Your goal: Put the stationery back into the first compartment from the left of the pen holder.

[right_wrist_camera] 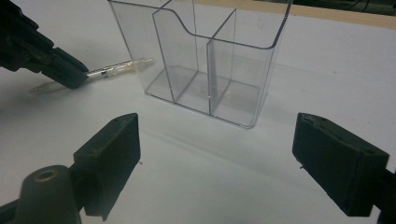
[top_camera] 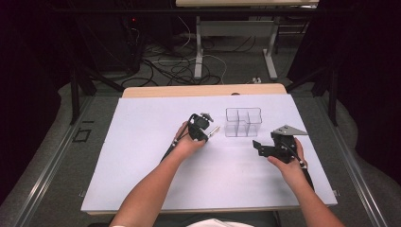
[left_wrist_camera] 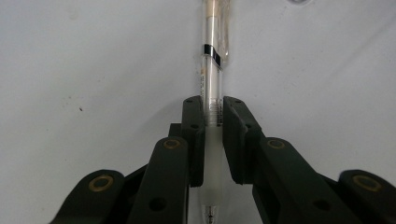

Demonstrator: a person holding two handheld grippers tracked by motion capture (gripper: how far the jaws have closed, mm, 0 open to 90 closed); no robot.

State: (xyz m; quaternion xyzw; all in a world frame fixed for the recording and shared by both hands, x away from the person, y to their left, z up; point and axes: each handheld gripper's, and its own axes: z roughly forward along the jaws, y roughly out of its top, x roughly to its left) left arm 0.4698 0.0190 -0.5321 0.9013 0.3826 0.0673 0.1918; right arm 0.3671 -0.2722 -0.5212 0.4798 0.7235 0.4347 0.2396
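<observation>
- Grasp step: the left gripper [left_wrist_camera: 213,116] is clamped on the pen [left_wrist_camera: 212,74], which lies on the worktop [top_camera: 142,142] at the organizer's [top_camera: 243,121] nine o'clock.
- The right gripper [right_wrist_camera: 215,154] waits with jaws apart.
- Next, probably: lift, tip upright, drop into a compartment.

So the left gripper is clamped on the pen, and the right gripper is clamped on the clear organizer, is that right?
Not quite. The left gripper is clamped on the pen, but the right gripper is open and holds nothing; the clear organizer stands apart beyond its jaws, as the right gripper view shows.
</observation>
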